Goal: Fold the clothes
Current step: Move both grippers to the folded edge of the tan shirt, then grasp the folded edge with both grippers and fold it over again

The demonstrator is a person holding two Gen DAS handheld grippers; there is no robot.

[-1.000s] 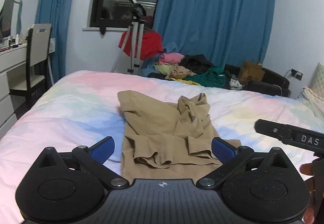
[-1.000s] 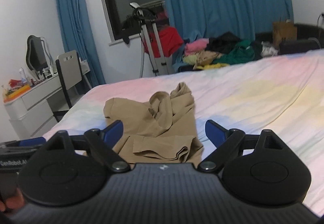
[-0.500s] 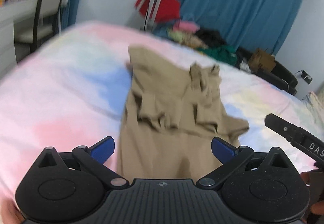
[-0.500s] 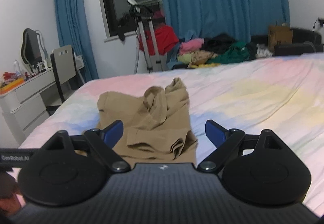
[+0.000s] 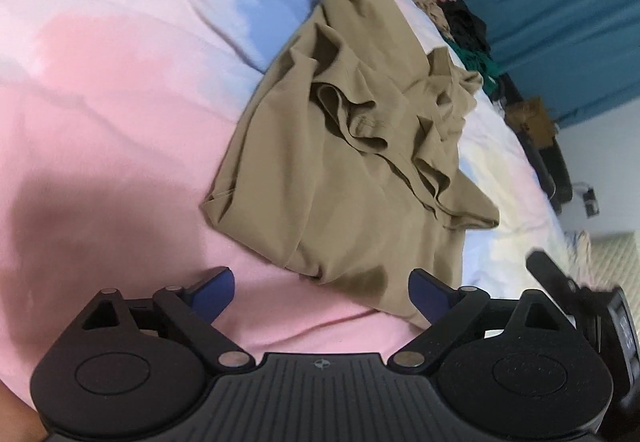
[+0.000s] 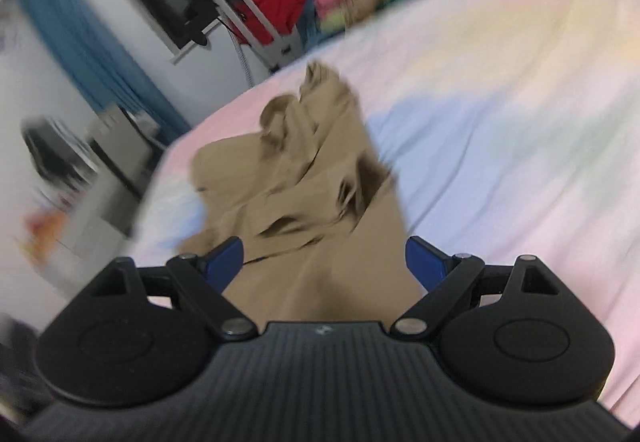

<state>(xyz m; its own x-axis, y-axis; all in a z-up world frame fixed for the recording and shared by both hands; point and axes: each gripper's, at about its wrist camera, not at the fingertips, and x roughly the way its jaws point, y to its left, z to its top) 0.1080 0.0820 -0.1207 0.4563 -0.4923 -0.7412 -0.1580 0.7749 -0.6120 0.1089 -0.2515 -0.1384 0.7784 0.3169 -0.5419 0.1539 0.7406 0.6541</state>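
Your left tongs [image 5: 322, 292] hang just above the bed [image 5: 120, 90], and the shirt [image 5: 352, 146] lies straight ahead of them, its near hem reaching in between the blue fingertips [image 5: 214, 288] toward the right-hand one. Your right tongs [image 6: 324, 262] sit over the same shirt [image 6: 316, 202], whose near part fills the gap between their fingertips [image 6: 224, 258] and runs on under the body. Both pairs of tongs are spread wide and pinch nothing; whether any fingertip touches the cloth cannot be told.

You have one shirt on the bed and two tongs over it. Beyond the bed's far edge there is one heap of clothes [image 5: 452, 14], pink, black and green among them, with one red garment [image 6: 276, 6] hanging on one stand [image 6: 264, 26].

The shirt is tan, a single colour, and lies mostly flat along the bed, running away from both tongs. Its near part is smooth. In the middle the cloth is turned back on itself in loose, rumpled folds, and at the far end it is bunched into a raised lump. The right wrist view is blurred.
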